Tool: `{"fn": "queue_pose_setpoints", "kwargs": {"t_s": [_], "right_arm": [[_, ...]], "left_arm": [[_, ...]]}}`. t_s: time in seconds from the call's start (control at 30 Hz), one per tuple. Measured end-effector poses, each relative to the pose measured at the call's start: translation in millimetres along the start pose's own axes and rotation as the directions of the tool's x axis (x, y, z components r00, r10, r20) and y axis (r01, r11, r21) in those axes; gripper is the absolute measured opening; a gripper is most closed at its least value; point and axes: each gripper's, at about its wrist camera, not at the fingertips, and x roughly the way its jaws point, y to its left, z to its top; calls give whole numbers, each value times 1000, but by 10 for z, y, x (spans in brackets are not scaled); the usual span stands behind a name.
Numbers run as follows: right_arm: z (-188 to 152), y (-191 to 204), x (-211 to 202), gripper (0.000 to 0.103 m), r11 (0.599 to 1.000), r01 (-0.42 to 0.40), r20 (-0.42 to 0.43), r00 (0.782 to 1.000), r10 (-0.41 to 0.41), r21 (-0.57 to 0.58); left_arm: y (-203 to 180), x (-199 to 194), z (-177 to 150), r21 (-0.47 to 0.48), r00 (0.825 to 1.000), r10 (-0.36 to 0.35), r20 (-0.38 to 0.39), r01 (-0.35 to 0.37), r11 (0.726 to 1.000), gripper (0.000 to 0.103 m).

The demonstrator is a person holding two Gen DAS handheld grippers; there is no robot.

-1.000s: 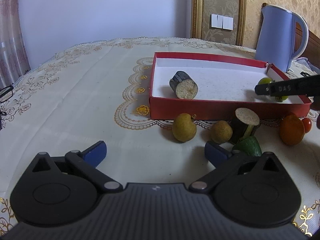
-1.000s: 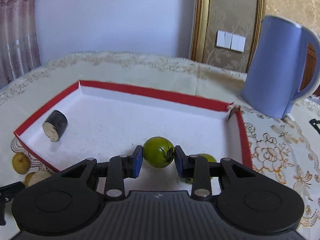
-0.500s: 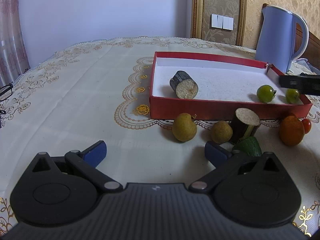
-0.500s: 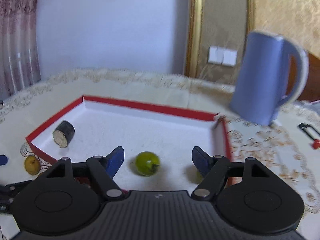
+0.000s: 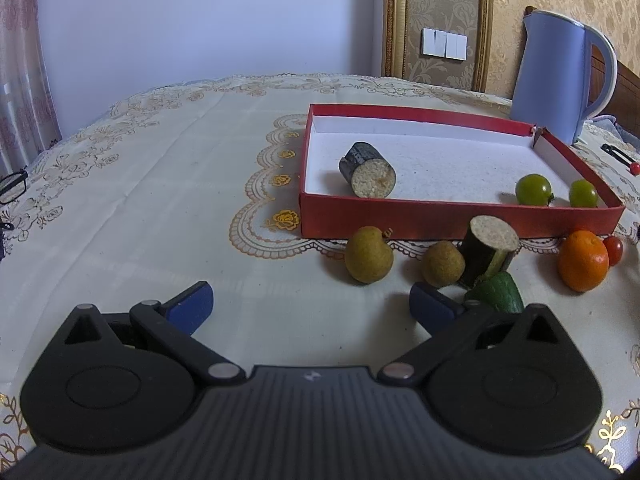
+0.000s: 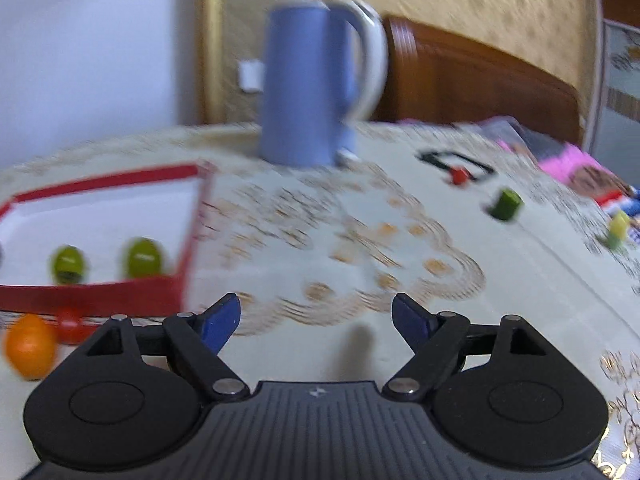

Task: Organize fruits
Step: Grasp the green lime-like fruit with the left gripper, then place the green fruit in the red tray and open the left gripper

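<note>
both claws are open and hold nothing: the left claw (image 5: 311,304) hovers over the table (image 5: 160,208), the right claw (image 6: 316,318) beside the red box (image 5: 460,222). for the next pick, i think the orange (image 5: 583,261) is good; close gently around its middle. two smooth green tomatoes (image 5: 533,189) lie inside the box.

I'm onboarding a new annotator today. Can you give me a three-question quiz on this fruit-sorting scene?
1. True or false: the right gripper is empty.
2. How many green tomatoes lie in the red box?
3. The orange sits: A) inside the box, B) outside it, touching a small red tomato, C) between the left gripper's fingers.

Key: 1 true, its fingers are spread. 2 two, and. 3 B.
</note>
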Motion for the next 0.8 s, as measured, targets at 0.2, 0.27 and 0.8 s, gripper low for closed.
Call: {"fn": "queue_pose_setpoints", "kwargs": {"t_s": [0.2, 0.27, 0.8], "right_arm": [[-20, -67, 143, 91, 1000, -17, -67, 998, 19, 23], [-24, -82, 139, 92, 999, -22, -69, 997, 24, 32], [-23, -64, 176, 101, 999, -45, -82, 996, 47, 25]], "left_arm": [[-105, -281, -22, -15, 996, -81, 24, 82, 997, 103], [-213, -389, -29, 11, 994, -93, 54, 93, 996, 103], [-710, -263, -79, 67, 985, -173, 11, 172, 983, 32]]}}
